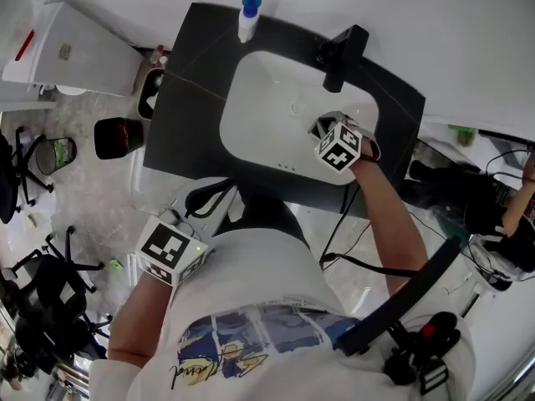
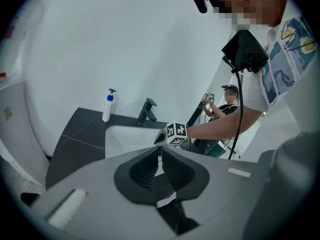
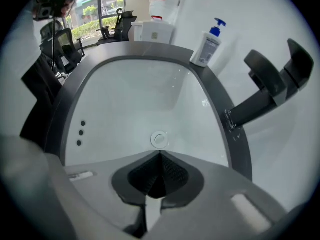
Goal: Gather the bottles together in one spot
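Note:
One white bottle with a blue pump [image 1: 248,15] stands at the back left corner of the black counter [image 1: 184,115], beside the white sink [image 1: 259,115]. The same bottle [image 3: 209,41] shows upright in the right gripper view, and it [image 2: 107,106] stands left of the faucet in the left gripper view. My right gripper [image 1: 322,128] hangs over the basin, shut and empty, its tips [image 3: 160,154] just above the drain [image 3: 159,139]. My left gripper [image 1: 180,224] is held low in front of the counter, near the body, also shut [image 2: 160,150] with nothing in it.
A black faucet [image 1: 343,53] rises at the sink's back right [image 3: 272,84]. A dark red bin [image 1: 117,138] and a white fixture [image 1: 75,48] stand left of the counter. Office chairs [image 1: 42,307] are on the floor at left. Another person [image 2: 227,104] sits at the right.

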### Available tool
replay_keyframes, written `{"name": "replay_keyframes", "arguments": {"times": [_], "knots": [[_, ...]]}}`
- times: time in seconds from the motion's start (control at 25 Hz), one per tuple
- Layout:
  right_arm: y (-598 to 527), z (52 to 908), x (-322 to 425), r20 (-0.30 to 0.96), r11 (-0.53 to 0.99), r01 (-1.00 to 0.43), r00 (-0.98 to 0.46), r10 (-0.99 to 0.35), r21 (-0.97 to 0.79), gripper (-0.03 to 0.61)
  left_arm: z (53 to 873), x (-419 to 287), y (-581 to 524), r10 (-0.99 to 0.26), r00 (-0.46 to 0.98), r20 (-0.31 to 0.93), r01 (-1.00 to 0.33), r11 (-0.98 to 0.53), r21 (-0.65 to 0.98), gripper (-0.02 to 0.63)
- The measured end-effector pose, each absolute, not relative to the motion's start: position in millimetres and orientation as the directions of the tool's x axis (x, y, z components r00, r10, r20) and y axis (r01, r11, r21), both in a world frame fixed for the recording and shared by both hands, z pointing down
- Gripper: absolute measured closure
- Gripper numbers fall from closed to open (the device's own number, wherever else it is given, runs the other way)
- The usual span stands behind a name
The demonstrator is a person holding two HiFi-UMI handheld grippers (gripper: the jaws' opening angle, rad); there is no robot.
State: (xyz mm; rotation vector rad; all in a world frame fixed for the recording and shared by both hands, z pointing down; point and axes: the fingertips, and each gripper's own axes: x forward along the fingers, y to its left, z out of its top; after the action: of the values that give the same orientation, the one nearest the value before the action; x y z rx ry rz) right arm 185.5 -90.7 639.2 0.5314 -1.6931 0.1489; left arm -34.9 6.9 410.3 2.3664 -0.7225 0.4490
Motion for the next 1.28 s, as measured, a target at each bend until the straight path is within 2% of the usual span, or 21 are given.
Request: {"name": "replay_keyframes", "arguments": {"times": [0.28,0.36,0.4,0.44,0.48,0.56,0.72,0.84,0.96,1.28], "knots": [[-98,637,184,0.936,0.842,-0.497,-0.145,-0.320,0.211,0.572,413,-45,10,-0.392,0.787,0.476,-0.604,-0.646,0.467,0.588],[-101,637,186,0.926,0.812,-0.549,-0.163,-0.340,0.201,0.534,414,-45,10,-0.387,0.789,0.478,-0.601,-0.649,0.467,0.588],[-101,638,188,0.924,0.795,-0.579,-0.175,-0.339,0.182,0.447,414,-44,10,-0.384,0.790,0.479,-0.599,-0.651,0.466,0.588],[-100,640,189,0.923,0.778,-0.608,-0.188,-0.336,0.160,0.327,415,-43,10,-0.380,0.791,0.480,-0.597,-0.653,0.465,0.588],[-99,643,190,0.918,0.762,-0.632,-0.201,-0.341,0.144,0.308,415,-42,11,-0.377,0.791,0.481,-0.595,-0.655,0.465,0.588],[-101,644,193,0.899,0.733,-0.662,-0.215,-0.383,0.154,0.305,415,-40,11,-0.370,0.793,0.484,-0.591,-0.659,0.465,0.588],[-110,643,198,0.876,0.707,-0.673,-0.184,-0.446,0.219,0.373,414,-36,12,-0.358,0.795,0.490,-0.585,-0.669,0.459,0.588],[-109,646,204,0.879,0.730,-0.632,-0.160,-0.450,0.259,0.371,414,-34,14,-0.356,0.794,0.493,-0.584,-0.671,0.457,0.588],[-107,652,212,0.885,0.735,-0.630,-0.161,-0.437,0.249,0.330,415,-33,14,-0.352,0.791,0.500,-0.586,-0.670,0.456,0.588],[-108,656,213,0.867,0.699,-0.687,-0.210,-0.452,0.198,0.344,415,-28,15,-0.345,0.785,0.514,-0.588,-0.674,0.446,0.588]]}}
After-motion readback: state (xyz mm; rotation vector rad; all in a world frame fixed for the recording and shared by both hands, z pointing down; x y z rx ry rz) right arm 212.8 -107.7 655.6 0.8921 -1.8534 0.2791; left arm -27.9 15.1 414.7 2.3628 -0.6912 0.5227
